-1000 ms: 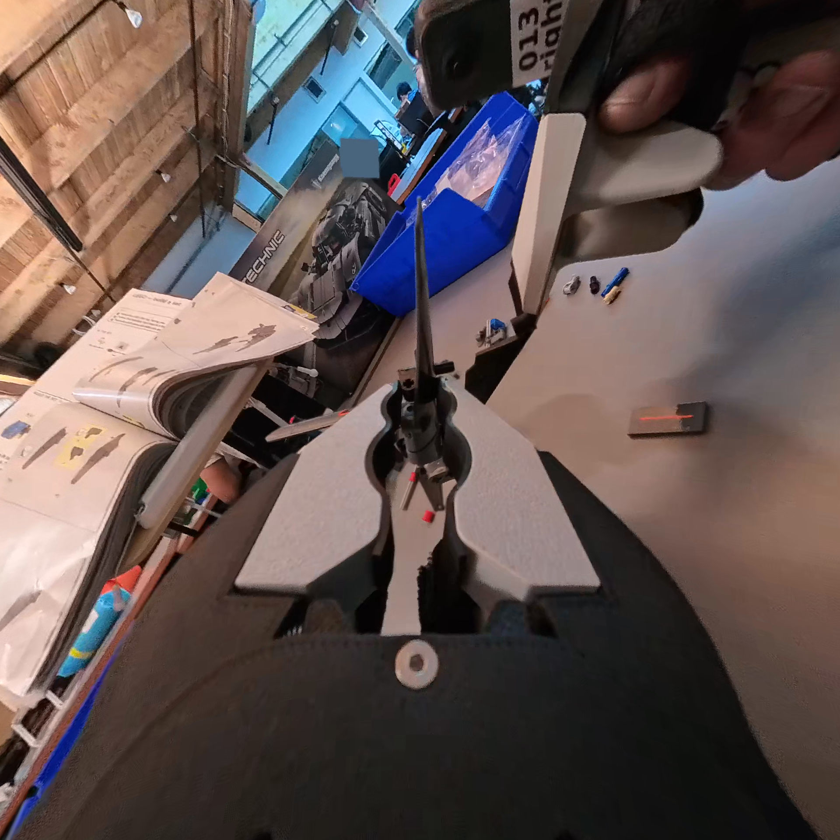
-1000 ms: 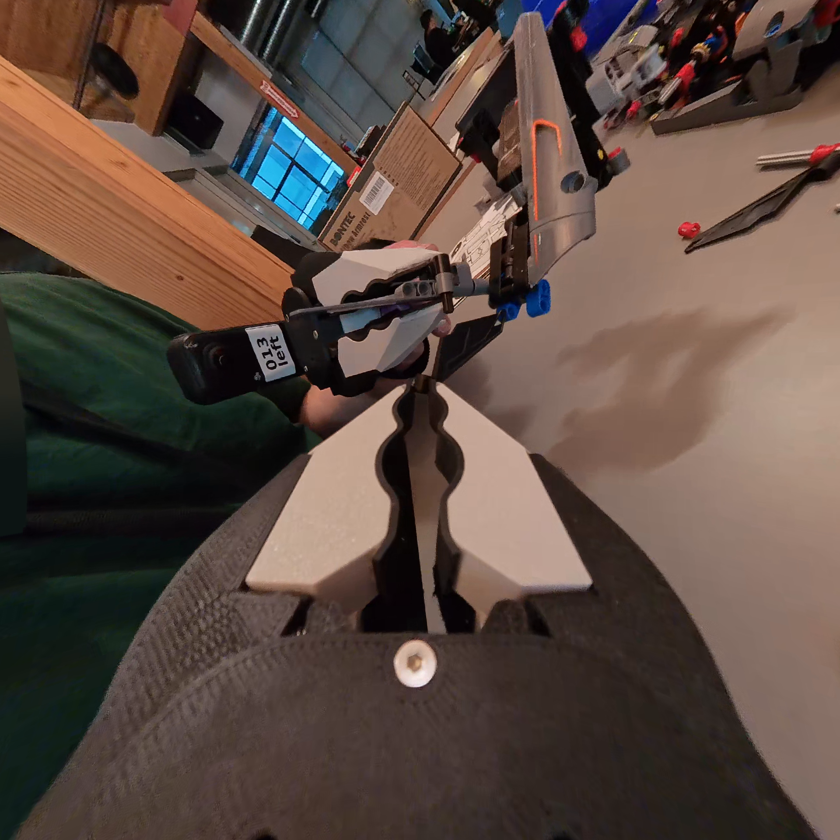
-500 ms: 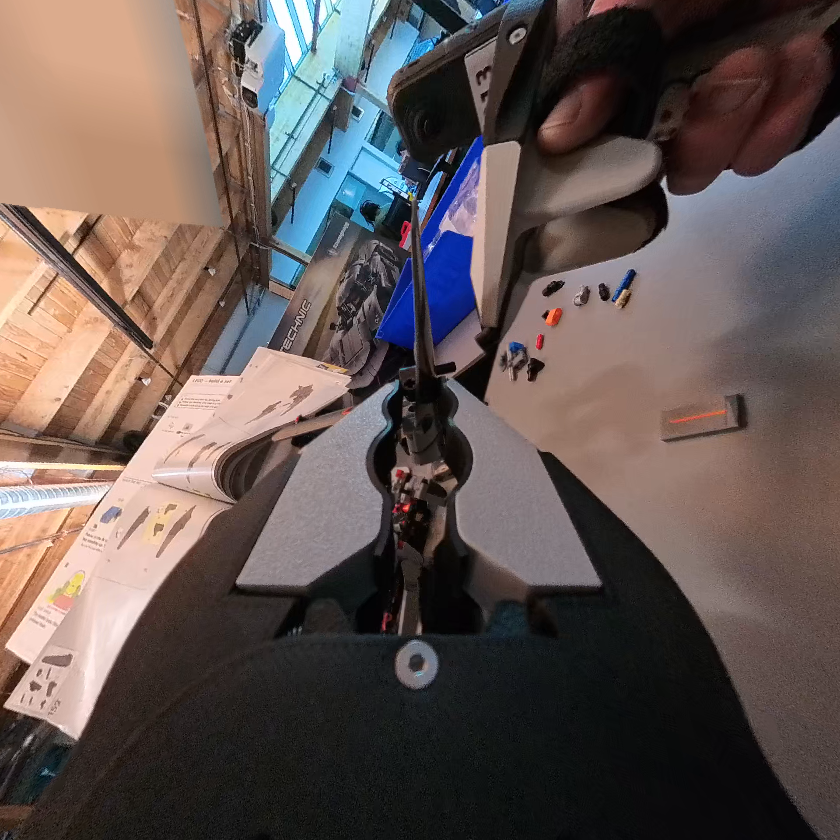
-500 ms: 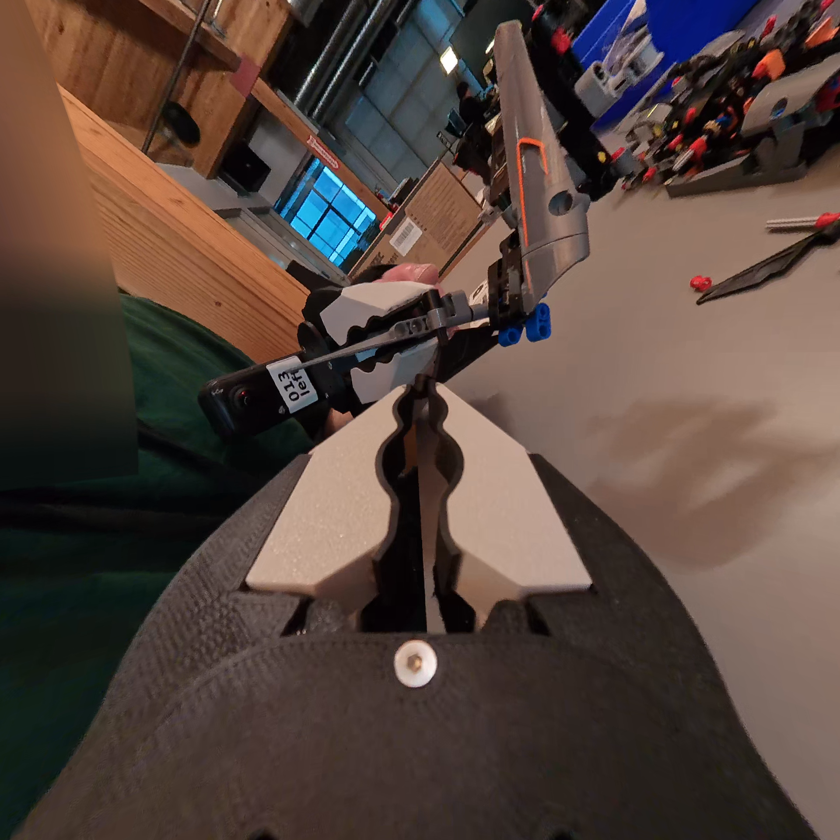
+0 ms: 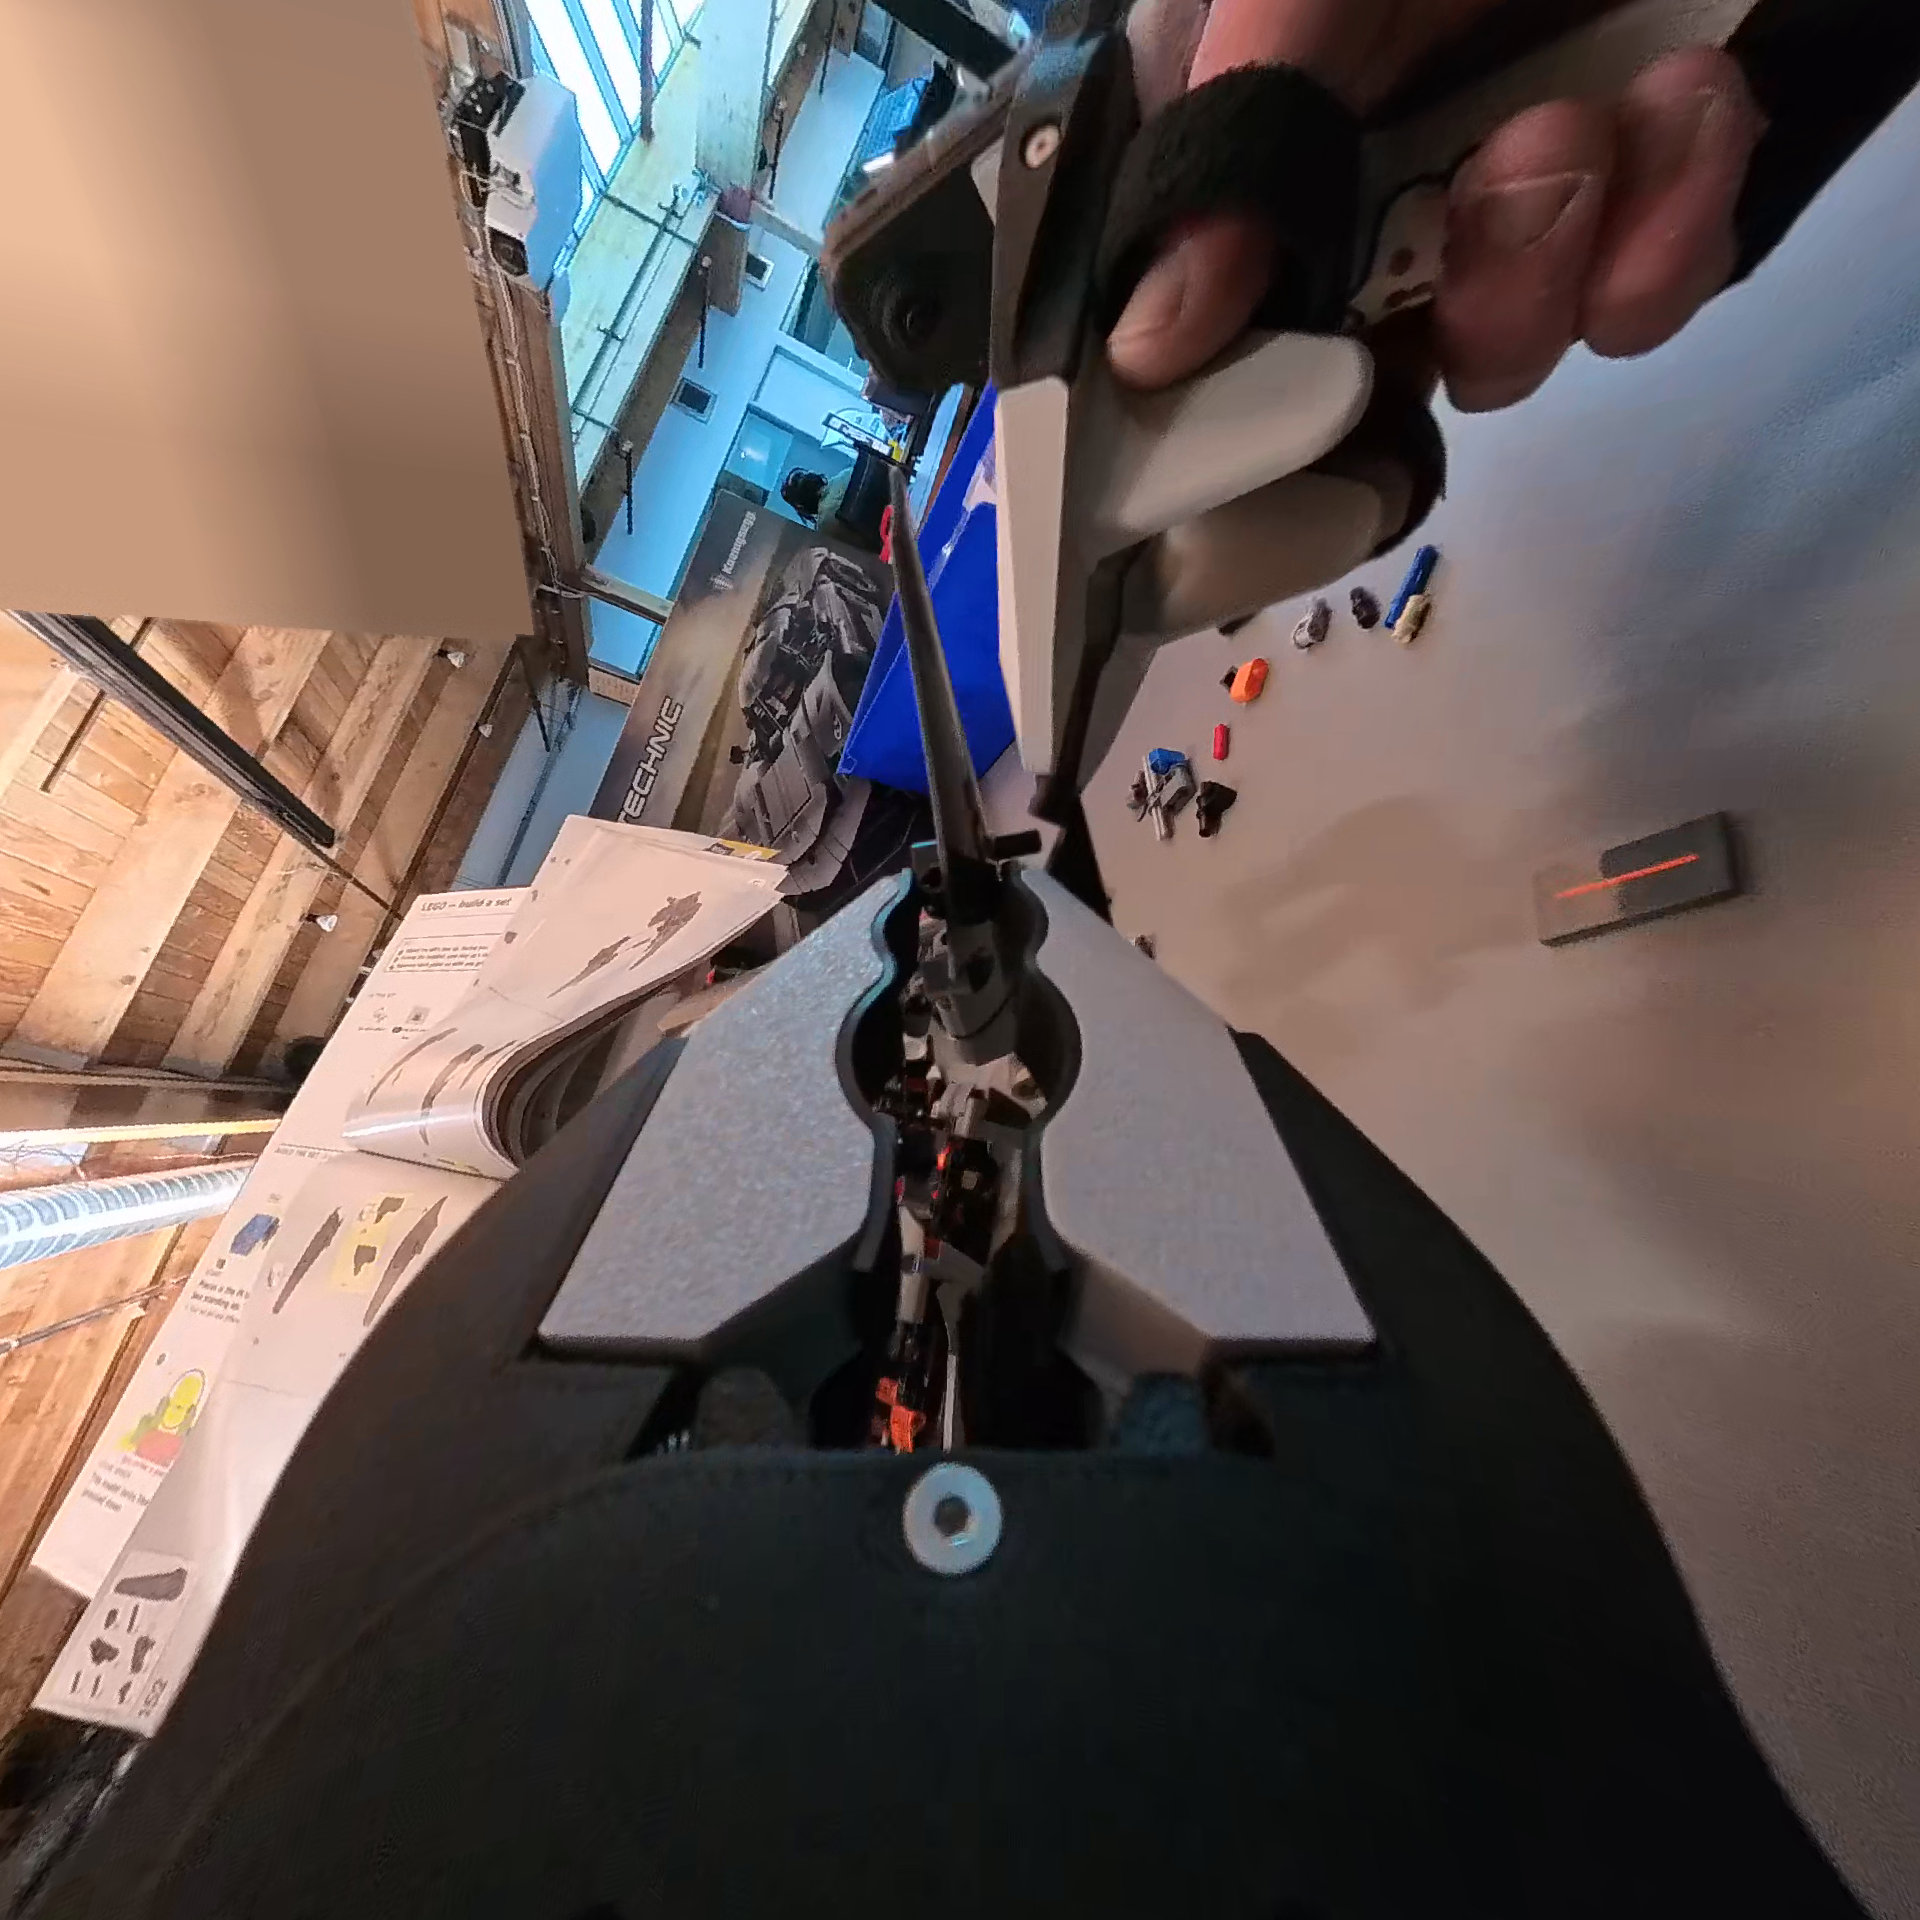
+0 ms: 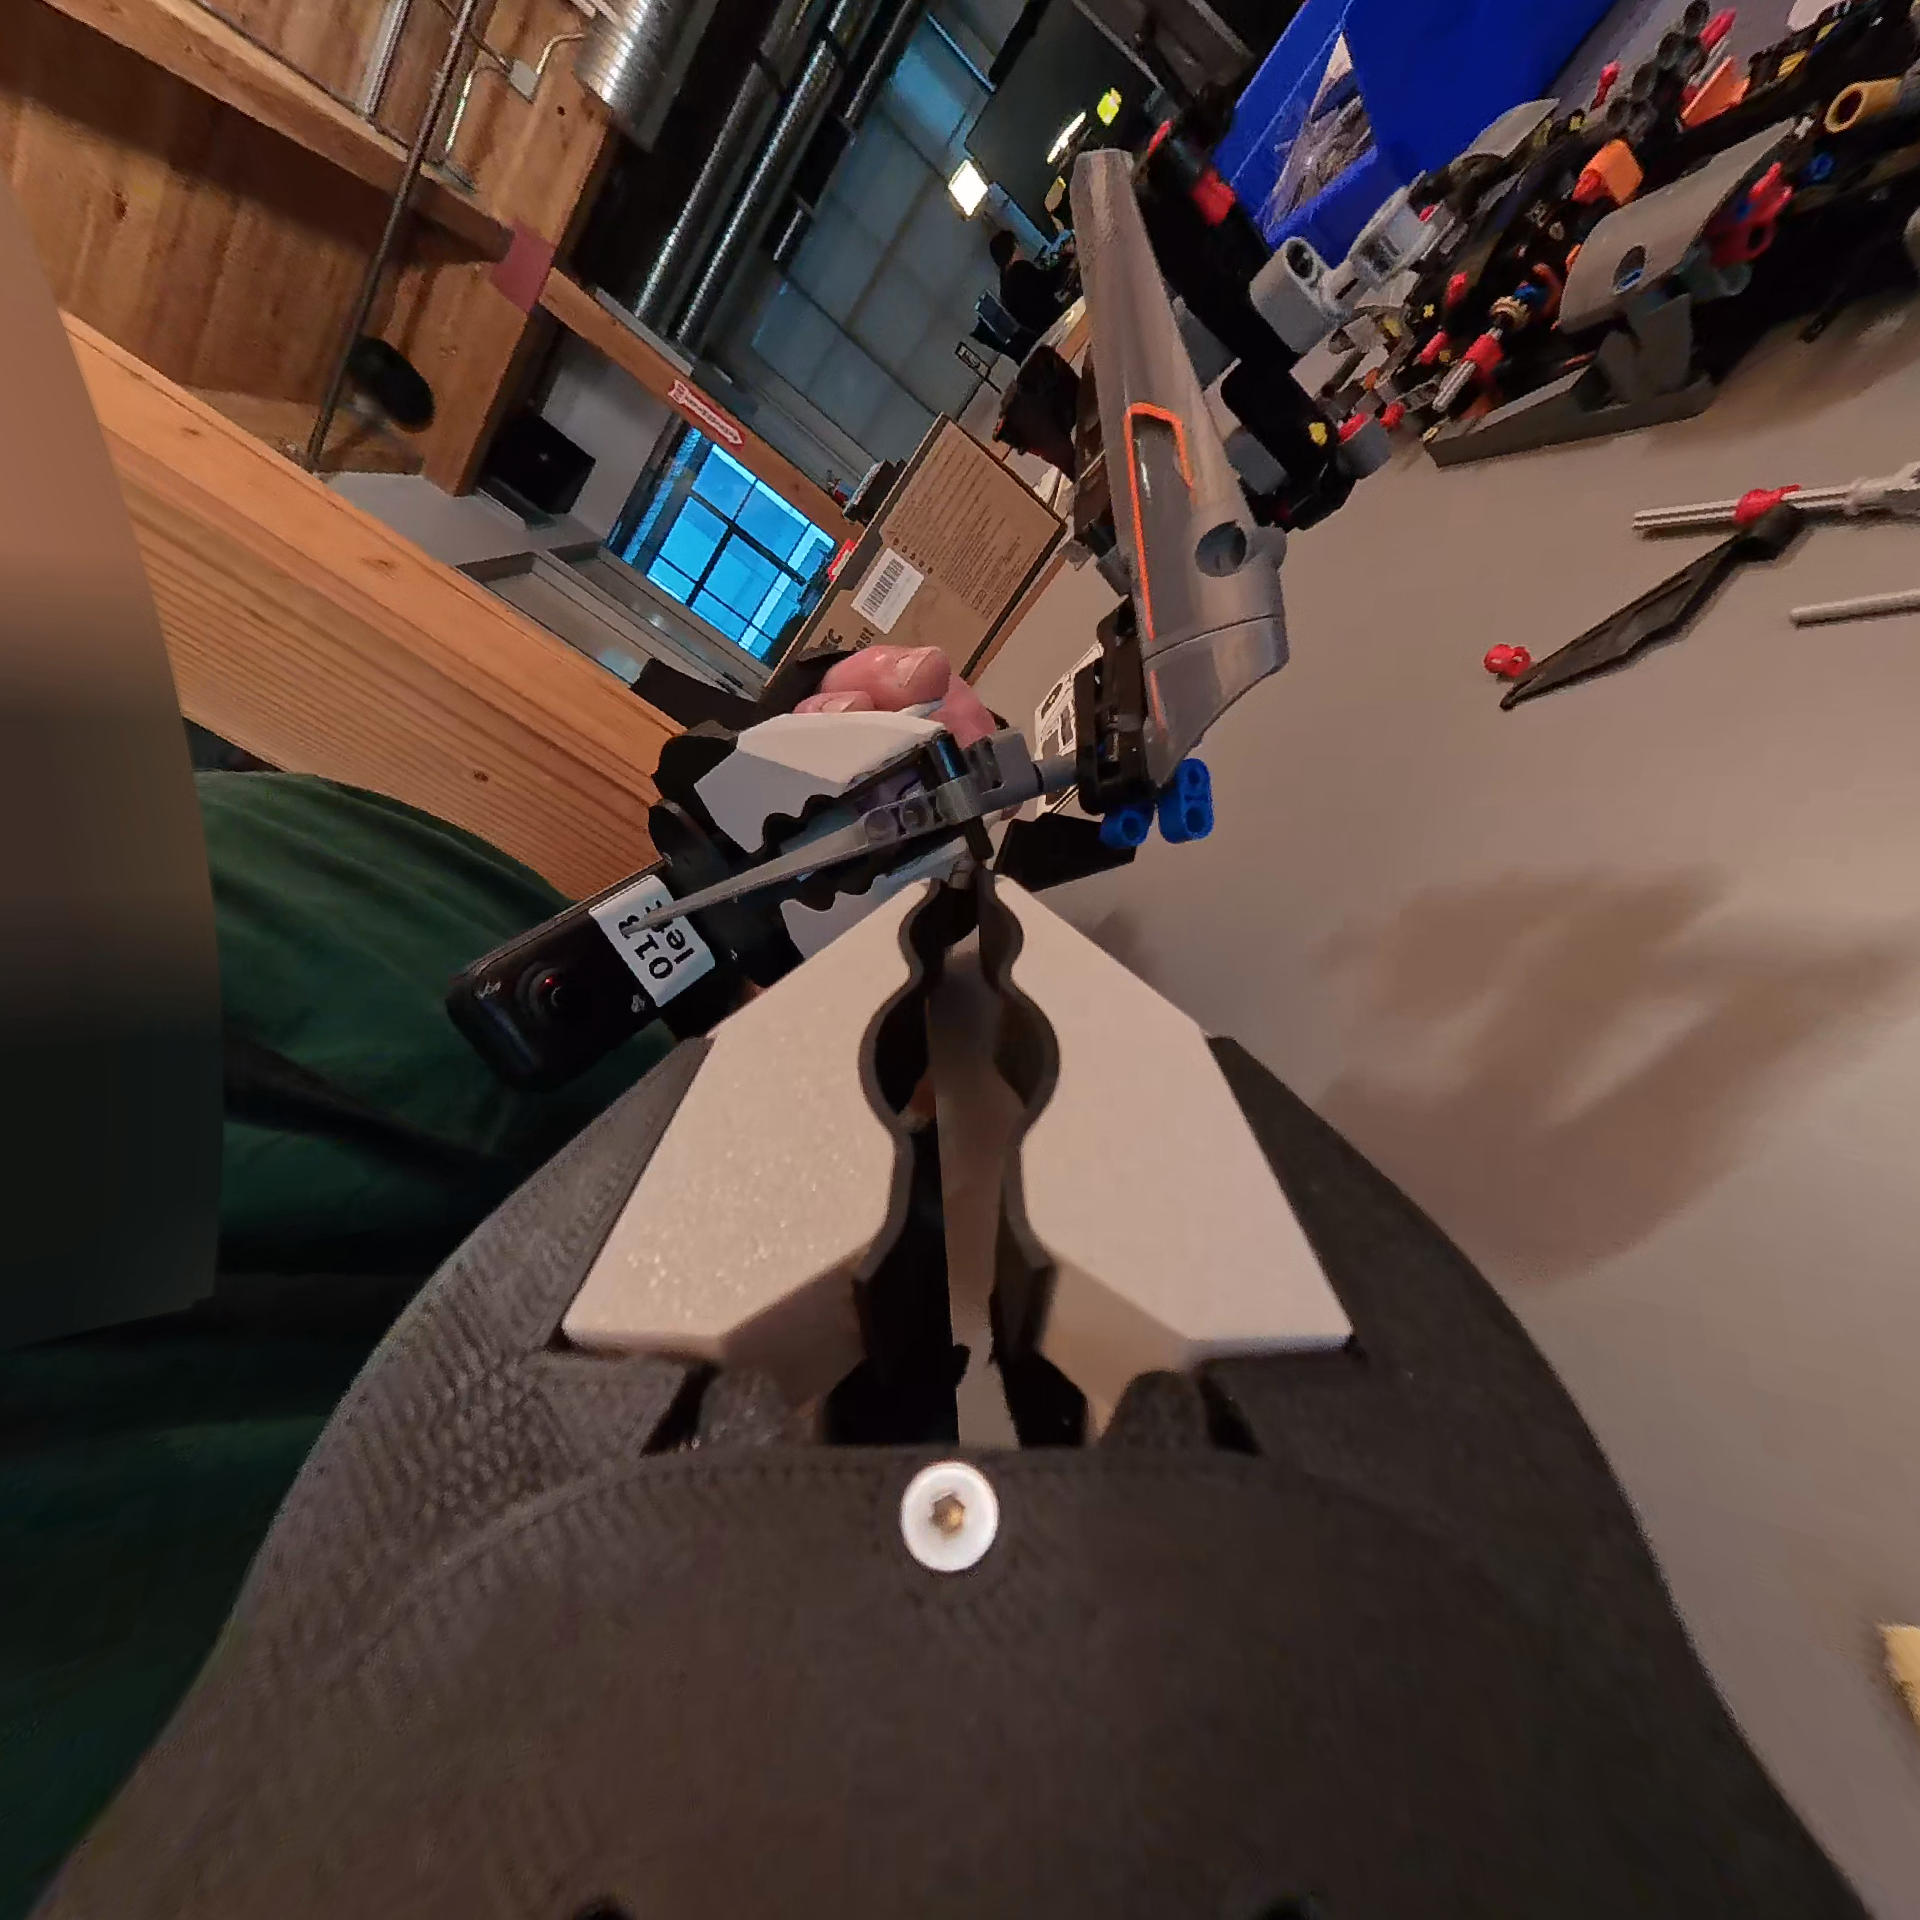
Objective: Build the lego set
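My left gripper [image 5: 961, 894] is shut on a Lego assembly [image 5: 940, 748], seen edge-on as a thin grey blade rising from the fingertips. In the right wrist view the left gripper [image 6: 935, 800] holds this assembly [image 6: 1164, 540] above the table: a long grey panel with an orange line and two blue connectors [image 6: 1169, 810] at its lower end. My right gripper [image 6: 961, 888] has its jaws together, its tip right at the assembly next to the left fingertips. It shows in the left wrist view [image 5: 1044, 790], held by a hand. Whether it pinches a small part is hidden.
An open instruction booklet [image 5: 582, 997], the set's box [image 5: 748, 675] and a blue bin [image 5: 935, 665] lie left and behind. Small loose parts [image 5: 1247, 681] and a grey tile with an orange line [image 5: 1636, 878] lie on the table. A larger partial build [image 6: 1610, 260], a black pointed panel [image 6: 1642, 623] and a red piece [image 6: 1504, 659] lie far right. My left and right fingertips are right by each other.
The two grippers have come closer together. The right gripper looms larger in the left wrist view, and the held assembly has tilted and sits nearer in the right wrist view.
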